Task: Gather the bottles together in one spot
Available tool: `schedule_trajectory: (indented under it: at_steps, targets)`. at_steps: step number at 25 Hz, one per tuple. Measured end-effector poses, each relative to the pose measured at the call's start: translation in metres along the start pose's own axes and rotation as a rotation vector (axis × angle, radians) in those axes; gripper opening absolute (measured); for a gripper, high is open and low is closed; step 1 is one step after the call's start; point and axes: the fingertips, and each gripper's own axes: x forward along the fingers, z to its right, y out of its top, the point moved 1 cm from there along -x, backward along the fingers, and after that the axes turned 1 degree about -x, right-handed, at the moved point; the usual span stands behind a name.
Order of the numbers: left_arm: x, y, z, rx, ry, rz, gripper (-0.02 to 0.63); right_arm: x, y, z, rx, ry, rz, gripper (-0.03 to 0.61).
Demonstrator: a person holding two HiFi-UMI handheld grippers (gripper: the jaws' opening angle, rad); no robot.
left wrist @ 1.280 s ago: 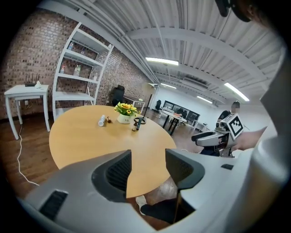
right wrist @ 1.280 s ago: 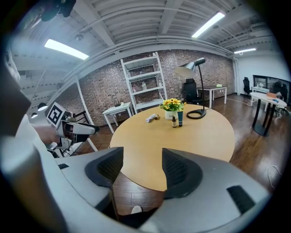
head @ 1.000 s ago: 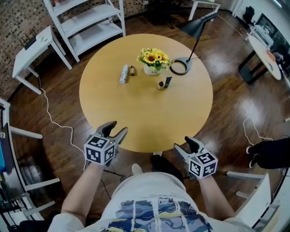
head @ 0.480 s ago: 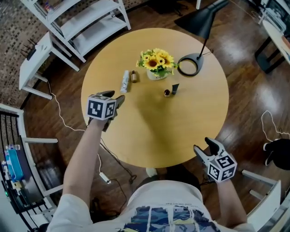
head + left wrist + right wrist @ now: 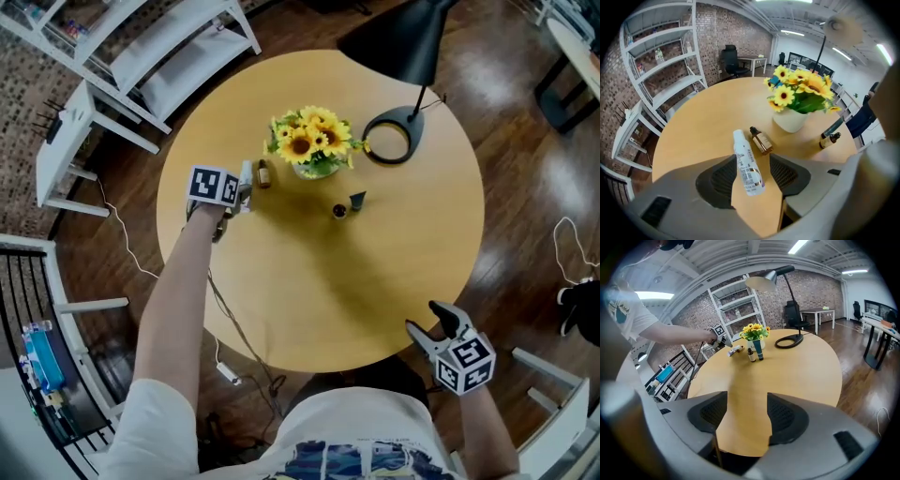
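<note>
The round wooden bench (image 5: pixel 309 281) carries four bottles in two small groups. On the left part lies the white bottle (image 5: pixel 247 174) on its side. Just to its right lies the small amber bottle (image 5: pixel 263 173), also on its side, close to it, but I cannot tell if they touch. Right of these stands the pot of sunflowers (image 5: pixel 305 141). Nearer than the pot, toward the middle of the bench, stand the small dark bottle (image 5: pixel 338 211) and the teal bottle (image 5: pixel 357 199), just beside each other and well apart from the first pair. Far right on the bench is the ring base of the black lamp (image 5: pixel 389 143).

The left tool (image 5: pixel 240 190) is over the left part of the bench and points steeply down at the white bottle. In the left gripper view the left tool (image 5: pixel 752 176) is released. Its jaws stand apart and the bottom end of the white bottle (image 5: pixel 747 164) lies between them on the wood. A strip of bench shows between the bottle and the right pad. The amber bottle (image 5: pixel 761 140) lies just past the jaws.

The right tool (image 5: pixel 433 323) hangs at the near right edge of the bench, well apart from all bottles. The right gripper view shows this right tool (image 5: pixel 747 416) released too, with only bare bench between its jaws.
</note>
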Motion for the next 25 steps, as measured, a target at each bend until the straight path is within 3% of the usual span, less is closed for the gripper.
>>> schedule_trajectory:
  at_steps: [8,11,14,17,25]
  targets:
    - [0.064,-0.001,-0.022,-0.020,-0.015,-0.196,0.244,0.010,0.002,0.024,0.020,-0.009,-0.023,0.291]
    - [0.069,-0.004,-0.021,-0.042,-0.035,-0.210,0.217,0.012,0.005,0.025,0.021,-0.009,-0.019,0.291]
    - [0.065,-0.007,-0.023,-0.001,-0.006,-0.202,0.195,0.012,0.006,0.022,0.016,-0.008,-0.016,0.291]
    - [0.053,-0.008,-0.023,-0.007,-0.017,-0.133,0.193,0.013,0.004,0.018,0.020,-0.005,-0.011,0.291]
    - [-0.009,-0.006,0.007,0.023,-0.103,0.171,0.192,0.010,-0.008,-0.013,0.010,0.007,0.002,0.291]
